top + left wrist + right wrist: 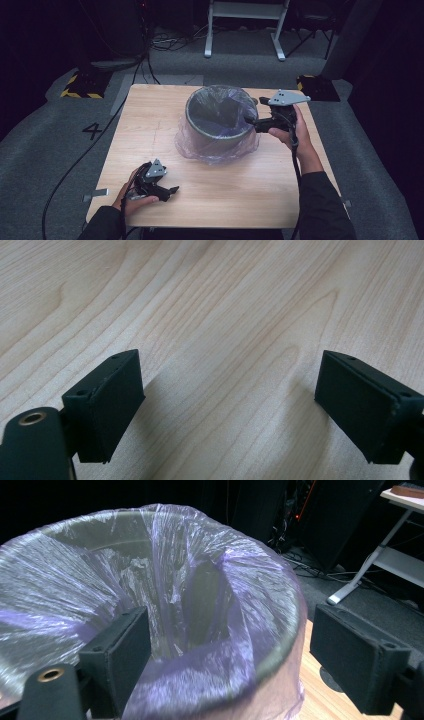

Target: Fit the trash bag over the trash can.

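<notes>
While my right claw (pixel 250 120) gapes wide astride the right rim of the grey bin (pixel 218 120) at the worktop's (pixel 240 190) far middle, its purple liner (pixel 210 610) between the jaws, my left claw (pixel 172 190) rests open, empty, near-left. Floor marking (pixel 92 131) reads "4".

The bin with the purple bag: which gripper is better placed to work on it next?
Probably the right. The right gripper is open at the rim of the bin, straddling the purple bag there. The left gripper is open too, but sits low over bare table, well away from the bin.
</notes>
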Demonstrator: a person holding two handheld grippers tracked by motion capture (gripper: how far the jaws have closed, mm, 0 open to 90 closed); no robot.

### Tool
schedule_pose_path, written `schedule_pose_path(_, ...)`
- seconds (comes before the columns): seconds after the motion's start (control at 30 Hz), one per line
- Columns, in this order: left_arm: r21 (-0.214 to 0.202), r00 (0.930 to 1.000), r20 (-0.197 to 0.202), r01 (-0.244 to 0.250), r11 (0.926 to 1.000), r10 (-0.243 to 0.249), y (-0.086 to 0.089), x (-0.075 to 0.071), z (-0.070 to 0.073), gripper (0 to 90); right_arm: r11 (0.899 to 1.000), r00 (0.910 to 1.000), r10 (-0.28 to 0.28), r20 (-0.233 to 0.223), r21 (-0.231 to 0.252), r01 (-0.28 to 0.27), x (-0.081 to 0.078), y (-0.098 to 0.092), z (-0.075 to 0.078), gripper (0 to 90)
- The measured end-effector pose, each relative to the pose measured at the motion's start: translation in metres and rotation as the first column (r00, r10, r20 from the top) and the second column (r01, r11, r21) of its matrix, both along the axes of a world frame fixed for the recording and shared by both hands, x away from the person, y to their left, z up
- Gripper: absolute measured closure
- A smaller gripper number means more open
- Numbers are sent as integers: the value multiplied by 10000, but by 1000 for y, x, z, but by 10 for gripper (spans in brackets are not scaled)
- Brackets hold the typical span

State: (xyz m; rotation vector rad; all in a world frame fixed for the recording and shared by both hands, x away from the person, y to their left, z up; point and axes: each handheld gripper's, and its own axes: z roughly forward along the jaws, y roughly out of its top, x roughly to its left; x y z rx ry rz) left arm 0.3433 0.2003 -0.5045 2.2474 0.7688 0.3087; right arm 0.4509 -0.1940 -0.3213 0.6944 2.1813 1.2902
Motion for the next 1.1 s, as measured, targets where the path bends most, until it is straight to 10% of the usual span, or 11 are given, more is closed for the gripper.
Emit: schedule_pose_path(1.1, -4, 10000, -20, 33, 10000, -33, 0, 0, 0, 117, 9960, 9952, 394, -897, -758, -463, 32, 43, -5, 164)
